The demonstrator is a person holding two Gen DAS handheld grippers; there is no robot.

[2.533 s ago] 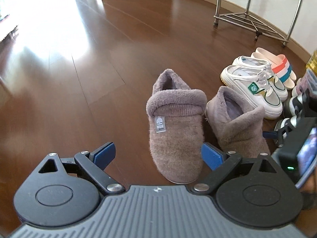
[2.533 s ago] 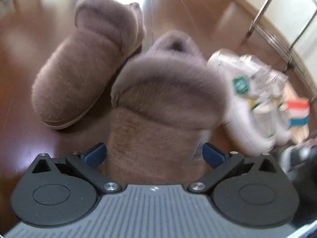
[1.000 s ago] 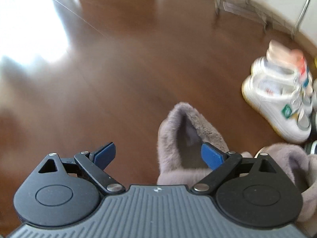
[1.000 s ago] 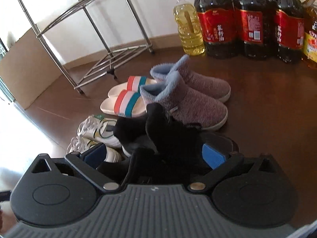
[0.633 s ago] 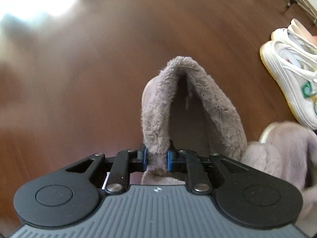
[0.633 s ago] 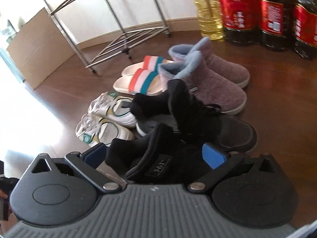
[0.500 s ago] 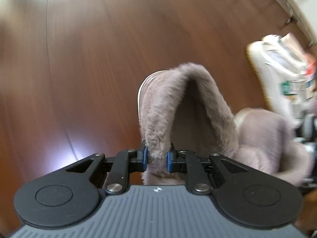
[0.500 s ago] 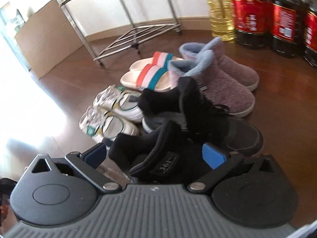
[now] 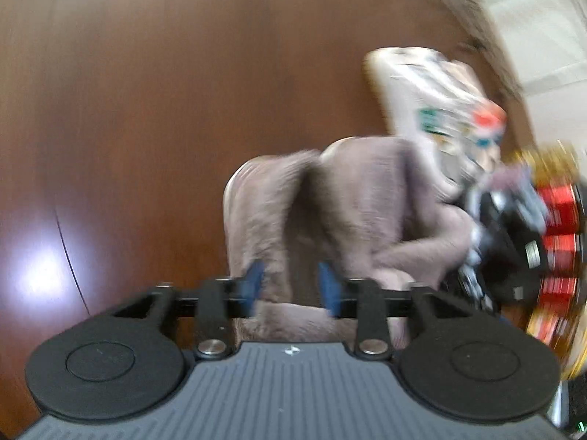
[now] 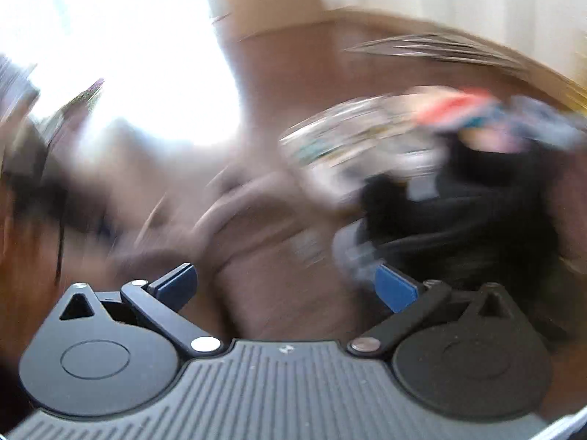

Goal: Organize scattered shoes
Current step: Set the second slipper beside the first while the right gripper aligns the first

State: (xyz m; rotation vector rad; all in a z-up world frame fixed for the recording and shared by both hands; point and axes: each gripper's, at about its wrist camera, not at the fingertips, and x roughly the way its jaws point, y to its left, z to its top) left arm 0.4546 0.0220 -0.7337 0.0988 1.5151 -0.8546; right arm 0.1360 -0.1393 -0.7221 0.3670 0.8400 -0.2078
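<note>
My left gripper (image 9: 291, 286) was opening, a furry slipper's (image 9: 271, 216) cuff between its pads; my right gripper (image 10: 286, 286) gaped empty.

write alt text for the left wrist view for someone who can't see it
Blurred view along the left gripper, its jaws opening around the furry collar of a brown slipper standing on a dark wood floor. A second brown slipper sits close on its right, with white sneakers and other shoes smeared by motion beyond.
</note>
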